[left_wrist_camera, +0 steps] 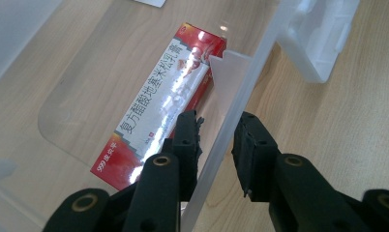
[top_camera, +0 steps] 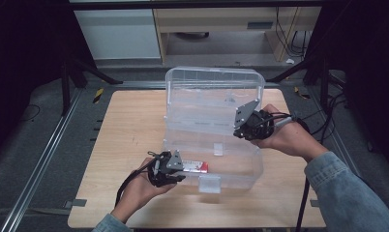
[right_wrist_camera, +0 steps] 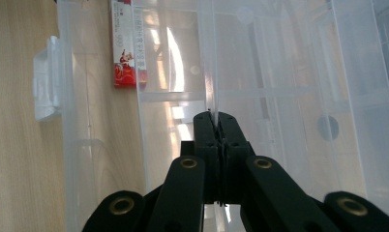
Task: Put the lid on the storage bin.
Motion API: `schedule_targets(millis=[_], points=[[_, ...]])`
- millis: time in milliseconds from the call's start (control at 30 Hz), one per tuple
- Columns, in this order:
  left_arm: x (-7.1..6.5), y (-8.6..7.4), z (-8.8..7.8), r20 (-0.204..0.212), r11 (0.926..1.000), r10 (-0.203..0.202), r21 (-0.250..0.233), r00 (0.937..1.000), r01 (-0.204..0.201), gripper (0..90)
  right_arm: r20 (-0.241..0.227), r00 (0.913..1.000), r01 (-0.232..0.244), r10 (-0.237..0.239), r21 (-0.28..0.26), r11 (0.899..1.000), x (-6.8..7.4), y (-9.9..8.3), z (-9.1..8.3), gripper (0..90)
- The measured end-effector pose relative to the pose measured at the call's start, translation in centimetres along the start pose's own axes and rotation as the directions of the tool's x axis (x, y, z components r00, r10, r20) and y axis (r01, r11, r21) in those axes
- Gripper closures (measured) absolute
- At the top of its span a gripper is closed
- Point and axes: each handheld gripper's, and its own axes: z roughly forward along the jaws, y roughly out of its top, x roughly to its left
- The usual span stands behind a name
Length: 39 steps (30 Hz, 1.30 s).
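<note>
The left claw [left_wrist_camera: 214,145] straddles the box [top_camera: 241,169] front wall, not pinching; the right claw [right_wrist_camera: 216,128] is clamped on its lid [top_camera: 202,89]. The carton [left_wrist_camera: 163,104] lies inside; a slipped lid could slam.

Clear glossy plastic storage box [top_camera: 216,145], smooth walls. Red-and-white carton [left_wrist_camera: 158,104], shiny printed cardboard with glare. Tabletop [top_camera: 129,130] pale matt wood grain. Fingers [left_wrist_camera: 255,154] matt black plastic. Denim cloth sleeve [top_camera: 347,193].

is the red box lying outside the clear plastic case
No: in the left gripper view the red box lies on the floor inside the clear plastic case, just behind its front wall.
</note>
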Motion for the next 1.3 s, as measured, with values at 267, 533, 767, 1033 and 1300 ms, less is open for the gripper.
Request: schedule_targets(millis=[267,533,767,1033,1300], points=[[-0.2,0.4,0.3,-0.027,0.9999,-0.016,-0.005,0.9995,0.016,70.9,0.009,0.9999,0.009,-0.009,0.008,1.000,-0.6,0.1,0.2,87.9],[-0.4,0.9,0.7,-0.051,0.9996,-0.025,-0.013,0.9984,0.024,71.3,0.006,0.9998,0.016,-0.016,0.024,1.000,-1.7,0.2,0.6,87.5],[-0.4,0.8,0.7,-0.051,0.9997,-0.020,-0.017,0.9985,0.019,71.0,0.005,0.9998,0.017,-0.017,0.001,1.000,-0.6,-0.6,0.4,87.8],[-0.3,0.7,0.6,-0.042,0.9991,-0.026,-0.033,0.9988,0.025,70.6,0.000,1.0000,0.010,-0.010,-0.025,1.000,0.3,-1.2,0.4,87.6],[0.0,0.0,-1.0,-0.009,0.9861,-0.088,-0.142,0.9961,0.086,59.3,-0.003,0.9999,0.013,-0.014,-0.022,1.000,0.5,-1.2,0.4,87.5]])
